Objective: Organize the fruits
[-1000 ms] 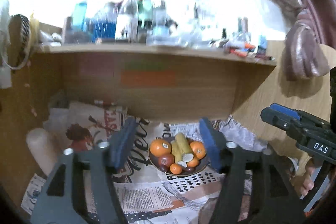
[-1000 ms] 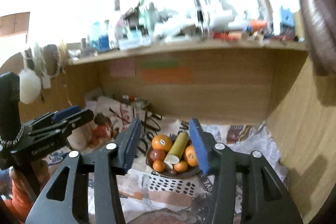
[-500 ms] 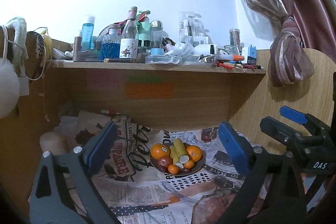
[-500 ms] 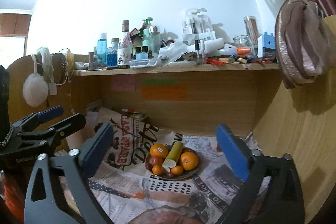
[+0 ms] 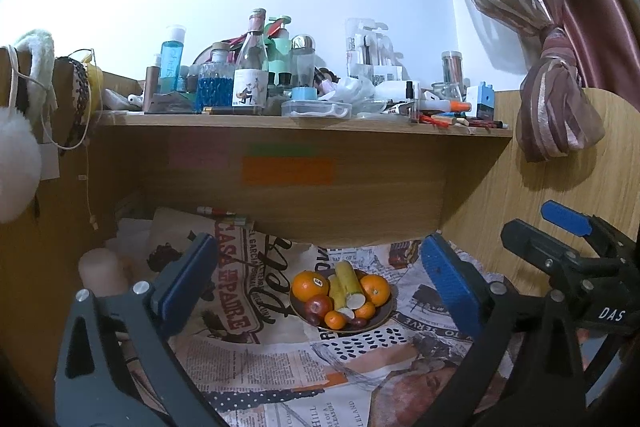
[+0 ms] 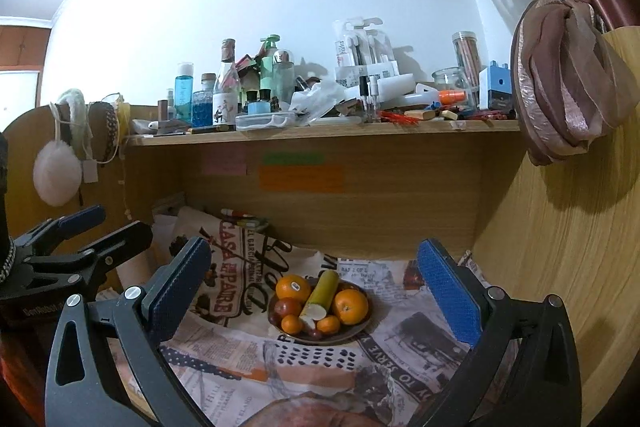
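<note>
fruits (image 6: 318,301) on plate (image 6: 352,331); both grippers wide

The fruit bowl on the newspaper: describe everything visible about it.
The shallow dark round fruit bowl sits upright on the newspaper-covered desk surface, under the wooden shelf. It holds two large oranges, one stickered, small tangerines, a red apple, dark plum-like fruits and a yellow-green cut-ended fruit lying across the pile. Neither gripper touches it.
</note>
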